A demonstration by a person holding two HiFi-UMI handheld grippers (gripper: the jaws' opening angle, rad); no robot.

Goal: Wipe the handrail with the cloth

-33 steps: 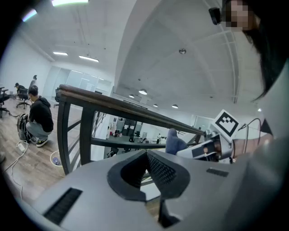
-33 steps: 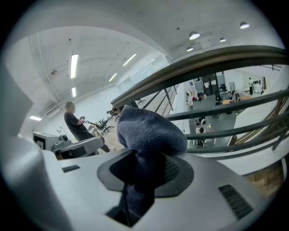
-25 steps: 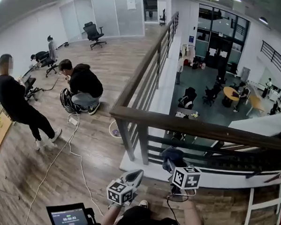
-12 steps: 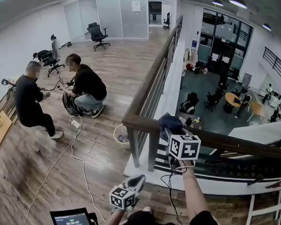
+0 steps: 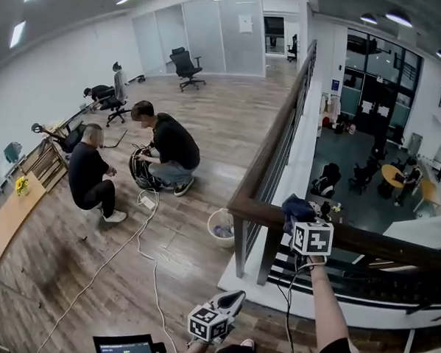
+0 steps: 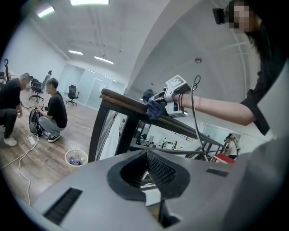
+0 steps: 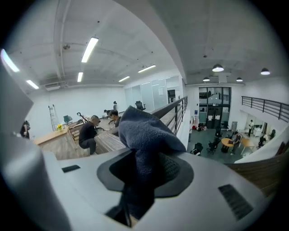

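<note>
The dark wooden handrail point(image 5: 383, 245) runs from its corner post to the right, and another stretch leads away from me. A dark blue cloth point(image 5: 292, 207) lies bunched on top of the rail just right of the corner. My right gripper point(image 5: 301, 222) is shut on it, with the arm reaching out from below. In the right gripper view the cloth point(image 7: 144, 131) fills the jaws and hides the rail beneath. My left gripper point(image 5: 236, 295) hangs low near my body, shut and holding nothing. From the left gripper view the cloth point(image 6: 153, 108) rests on the handrail point(image 6: 119, 98).
Two people crouch on the wood floor at left point(image 5: 95, 176) point(image 5: 170, 144), with a white cable point(image 5: 140, 242) trailing from them. A small white bin point(image 5: 221, 227) stands by the rail post. Beyond the rail is a drop to a lower floor. A tablet screen point(image 5: 127, 348) sits at the bottom edge.
My right gripper has risen with the cloth from below the rail onto its top near the corner. The standing person at left has crouched down. The left gripper stayed low.
</note>
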